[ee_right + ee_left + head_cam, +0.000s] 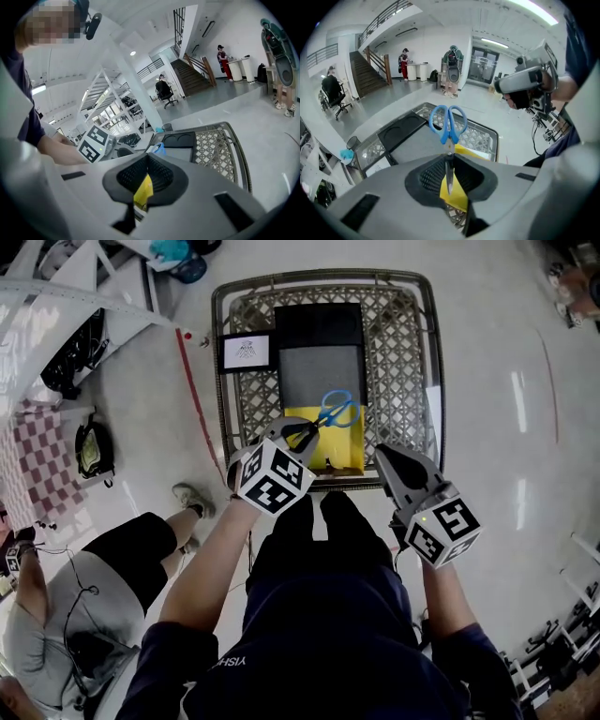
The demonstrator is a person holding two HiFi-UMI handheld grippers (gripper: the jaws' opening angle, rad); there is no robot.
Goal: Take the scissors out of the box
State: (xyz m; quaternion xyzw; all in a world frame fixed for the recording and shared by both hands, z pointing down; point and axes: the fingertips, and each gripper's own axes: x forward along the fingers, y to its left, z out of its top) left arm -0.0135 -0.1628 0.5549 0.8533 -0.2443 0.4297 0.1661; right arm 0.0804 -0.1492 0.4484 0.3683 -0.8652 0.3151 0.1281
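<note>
**Two blue loops over the yellow box**

The left hand-held gripper (449,161) pinches the scissors (448,123) by their thin steel blades. The plastic handles are raised over the yellow box (342,451) in the wire-mesh basket (323,276). The ribbed pads of the right hand-held gripper (147,161) sit drawn together. A yellow sliver shows in their gap, pinched or merely behind. Only the head view shows its tip beside the box's right edge.

Seeing left gripper (298,434) at frame centre clamped on blue-handled scissors (334,411), over yellow box (349,454) in wire basket (424,352); right gripper (384,456) just right of box.
</note>
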